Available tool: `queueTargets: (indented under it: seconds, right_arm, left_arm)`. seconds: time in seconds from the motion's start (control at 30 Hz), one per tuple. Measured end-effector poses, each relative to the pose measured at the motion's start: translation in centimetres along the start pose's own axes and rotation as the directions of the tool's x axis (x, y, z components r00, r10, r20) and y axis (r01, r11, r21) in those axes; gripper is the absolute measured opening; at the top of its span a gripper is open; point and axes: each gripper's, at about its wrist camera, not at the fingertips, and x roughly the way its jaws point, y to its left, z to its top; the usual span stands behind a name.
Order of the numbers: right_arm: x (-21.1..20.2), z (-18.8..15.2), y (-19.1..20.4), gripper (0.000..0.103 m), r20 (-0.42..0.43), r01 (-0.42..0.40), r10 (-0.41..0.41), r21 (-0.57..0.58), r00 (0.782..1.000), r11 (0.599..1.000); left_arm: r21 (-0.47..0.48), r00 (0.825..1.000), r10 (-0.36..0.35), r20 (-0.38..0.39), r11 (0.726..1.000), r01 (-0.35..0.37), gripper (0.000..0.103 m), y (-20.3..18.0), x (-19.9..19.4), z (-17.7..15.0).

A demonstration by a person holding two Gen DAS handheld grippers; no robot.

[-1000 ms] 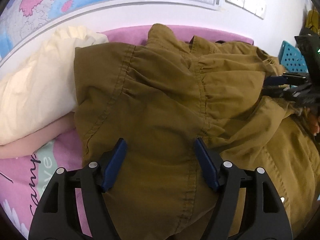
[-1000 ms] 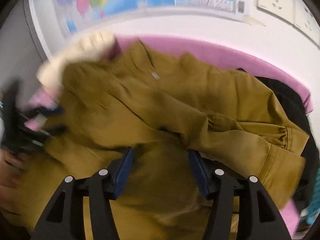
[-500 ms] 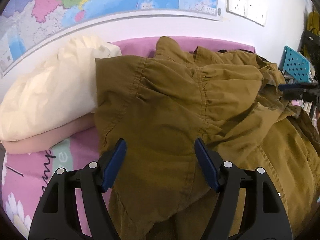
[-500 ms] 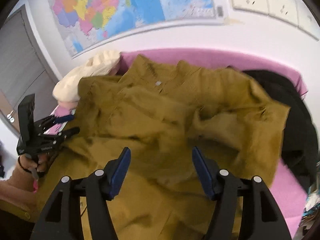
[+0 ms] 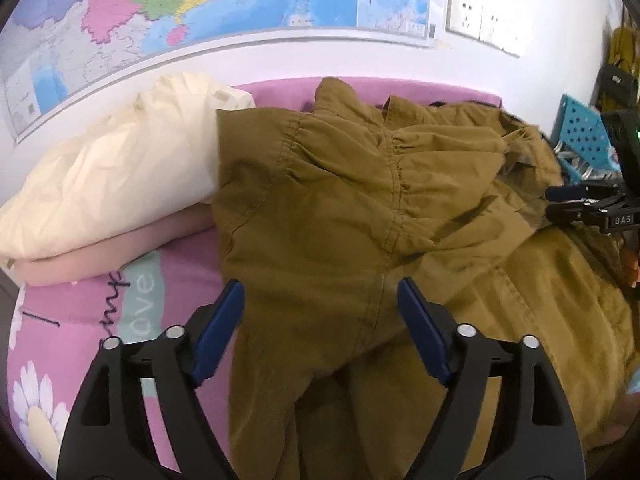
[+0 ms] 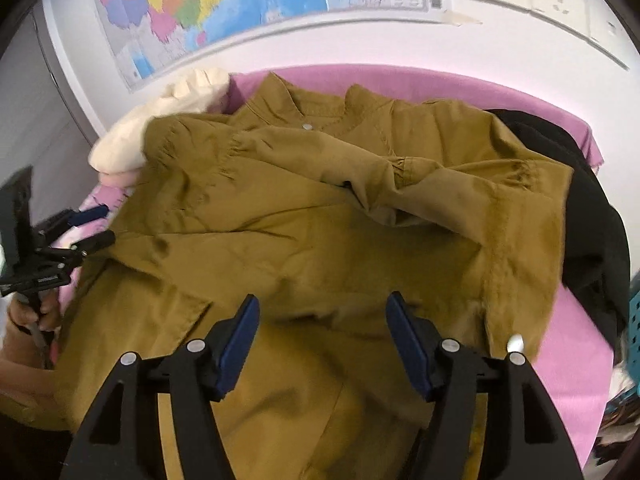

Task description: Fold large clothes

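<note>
An olive-brown jacket lies spread on the pink bed sheet, collar toward the wall. In the right wrist view the jacket has a sleeve folded across its chest. My left gripper hovers over the jacket's left side; its jaws are opening and the blue pads press on nothing. My right gripper hovers over the jacket's lower middle; its jaws are also opening, with only flat cloth beneath them. Each gripper shows in the other's view: the right gripper and the left gripper, held by a hand.
A cream pillow on a pink cushion sits left of the jacket, against the wall. A black garment lies on the right of the bed. A blue perforated basket stands beyond it. A map and sockets hang on the wall.
Both grippers have drawn back from the jacket, so more of the bed shows, and their jaws stand wider. In the right wrist view the jacket's right side now lies flat.
</note>
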Motion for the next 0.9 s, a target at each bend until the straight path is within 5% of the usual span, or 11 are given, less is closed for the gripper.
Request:
queueTargets:
  seconds: [0.33,0.5,0.67,0.83,0.9]
  right_arm:
    - [-9.6,-8.4,-3.4,0.088,0.134,-0.052,0.025,0.201,0.991,0.978]
    - [-10.0,-13.4,-5.9,0.091,0.115,-0.07,0.032,0.35,0.993,0.934]
    - [-8.7,-17.5,-6.0,0.091,0.112,-0.164,0.128,0.416,0.985,0.894]
    - [-8.7,-18.5,-4.1,0.093,0.148,-0.251,0.209,0.38,0.967,0.89]
    - [-8.8,-18.9,-3.1,0.093,0.141,-0.275,0.24,0.345,0.961,0.897]
  left_arm:
    - [-0.193,0.982,-0.19,-0.019,0.964,0.183,0.086,6.3,-5.0,-4.9]
    - [-0.26,0.96,-0.258,-0.109,0.939,0.223,0.086,6.3,-4.5,-9.4]
    - [-0.289,0.937,-0.333,-0.103,0.911,0.292,0.087,5.6,-5.7,-11.8]
    - [-0.273,0.894,-0.427,-0.134,0.883,0.381,0.093,4.1,-6.6,-13.1]
    - [-0.289,0.853,-0.506,-0.13,0.842,0.455,0.097,3.7,-6.9,-13.7]
